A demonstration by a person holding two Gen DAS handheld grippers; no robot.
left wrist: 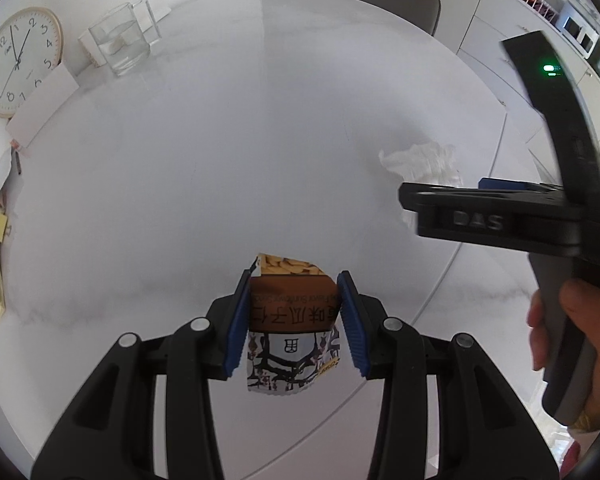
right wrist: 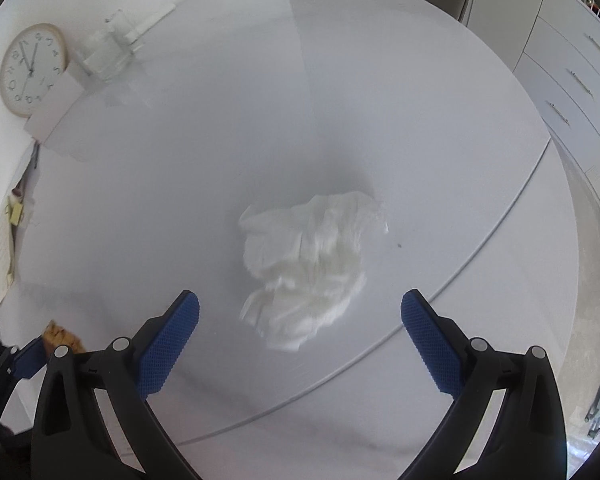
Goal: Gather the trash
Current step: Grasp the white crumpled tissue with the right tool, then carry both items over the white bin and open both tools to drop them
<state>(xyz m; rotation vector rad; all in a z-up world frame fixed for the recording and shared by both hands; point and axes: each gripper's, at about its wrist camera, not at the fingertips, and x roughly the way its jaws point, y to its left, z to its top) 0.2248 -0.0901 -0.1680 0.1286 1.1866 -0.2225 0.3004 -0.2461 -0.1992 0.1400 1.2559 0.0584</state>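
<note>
fingers of left gripper (left wrist: 294,314) clamp snack wrapper (left wrist: 292,332); right gripper (right wrist: 300,334) spread above tissue (right wrist: 312,264).

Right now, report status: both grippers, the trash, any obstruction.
Left gripper shut on brown snack wrapper. Right gripper open, above crumpled white tissue on round white table. Nothing between.

The left gripper (left wrist: 294,304) has black plastic linkage arms with round silver pivot screws and two fingers faced with blue, finely ribbed pads (left wrist: 236,320). The right gripper (right wrist: 300,336) is built alike: black arms, silver pivots, blue pads (right wrist: 430,344) with a dotted grid texture. In the left wrist view, at three o'clock, its black body bears raised lettering "DAS" and a green indicator light. The right hand (left wrist: 560,344) shows bare skin on a grey handle.
</note>
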